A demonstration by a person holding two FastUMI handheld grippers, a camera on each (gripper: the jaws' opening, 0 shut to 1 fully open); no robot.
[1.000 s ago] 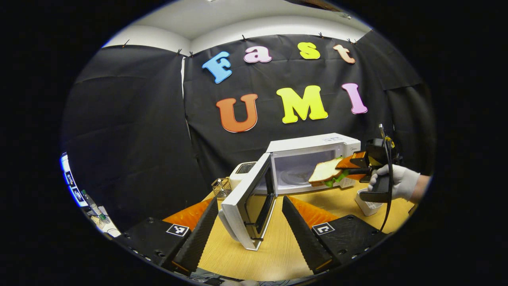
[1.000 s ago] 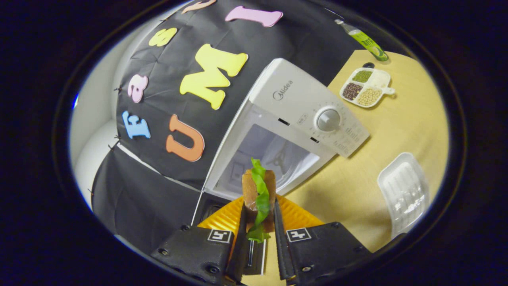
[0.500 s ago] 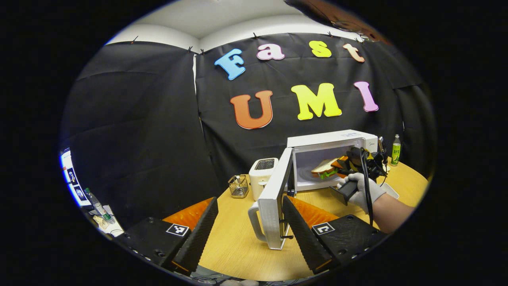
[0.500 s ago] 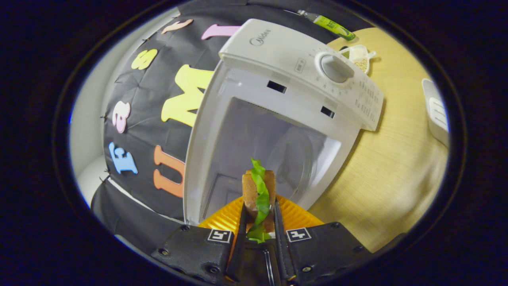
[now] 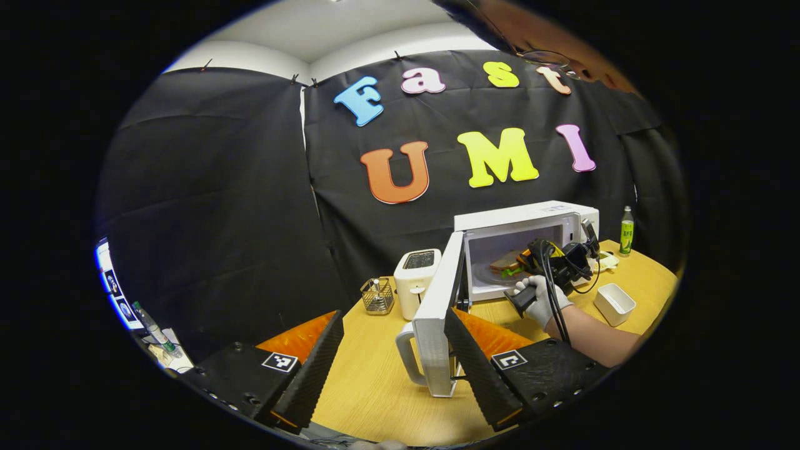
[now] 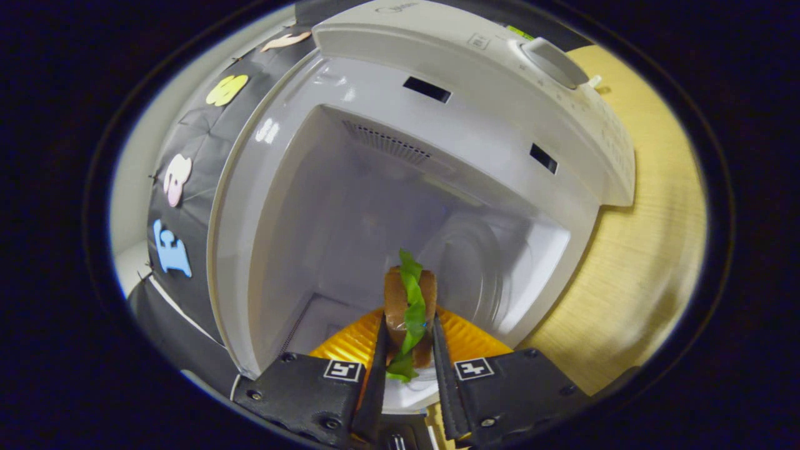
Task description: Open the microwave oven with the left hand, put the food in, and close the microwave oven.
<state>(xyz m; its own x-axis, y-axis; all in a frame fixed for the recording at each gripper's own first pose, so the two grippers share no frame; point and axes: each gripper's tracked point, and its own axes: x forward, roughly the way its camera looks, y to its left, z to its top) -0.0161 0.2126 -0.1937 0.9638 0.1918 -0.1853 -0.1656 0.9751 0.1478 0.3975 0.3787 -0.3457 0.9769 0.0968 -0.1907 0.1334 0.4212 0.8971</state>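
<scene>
Already the right gripper [image 6: 407,362], jaws clamped on the sandwich [image 6: 409,306], pointed it lengthwise into the microwave [image 6: 437,125] over the turntable [image 6: 475,262]; the left gripper [image 5: 394,369] hung wide, empty

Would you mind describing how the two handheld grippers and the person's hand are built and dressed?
Each gripper, the left gripper and the right gripper, has black blocky finger mounts bearing square black-and-white markers, with ribbed orange panels behind the fingers. In the left gripper view a white glove covers the hand on the right gripper, and black cables loop over it.
</scene>
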